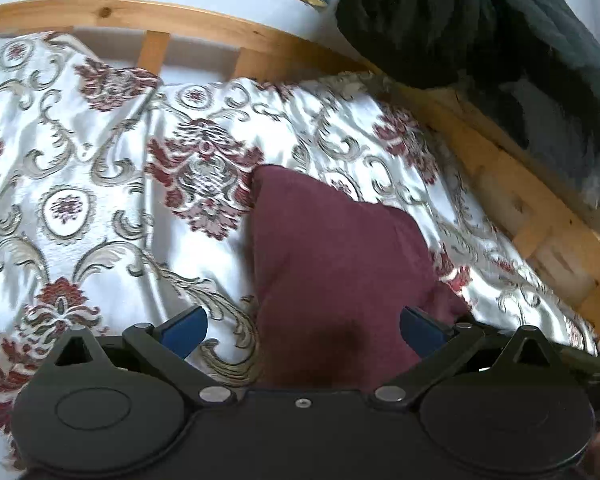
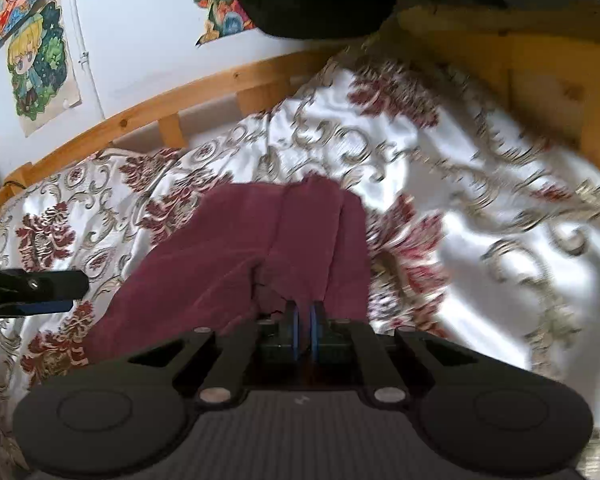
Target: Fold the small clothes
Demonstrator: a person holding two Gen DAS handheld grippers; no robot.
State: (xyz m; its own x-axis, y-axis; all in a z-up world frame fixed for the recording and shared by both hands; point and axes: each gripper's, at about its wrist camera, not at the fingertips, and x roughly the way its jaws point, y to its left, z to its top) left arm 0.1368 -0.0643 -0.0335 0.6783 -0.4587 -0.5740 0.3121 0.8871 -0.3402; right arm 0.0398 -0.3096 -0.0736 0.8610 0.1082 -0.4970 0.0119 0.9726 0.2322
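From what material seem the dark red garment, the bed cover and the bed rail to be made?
Dark red garment: probably soft knit or fleece, since it is matte, slightly fuzzy and drapes in folds. Bed cover: likely satin-like woven brocade, given its glossy white ground and raised floral pattern. Bed rail: pine-like wood, apparently varnished, with visible knots and grain.

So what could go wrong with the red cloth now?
Only the right hand-held gripper pinches the maroon cloth, at one bunched edge, so it might slip out or drag crooked. The left hand-held gripper is open and holds nothing, so the fold could end up lopsided. The wrinkled bedspread underneath might bunch up too.
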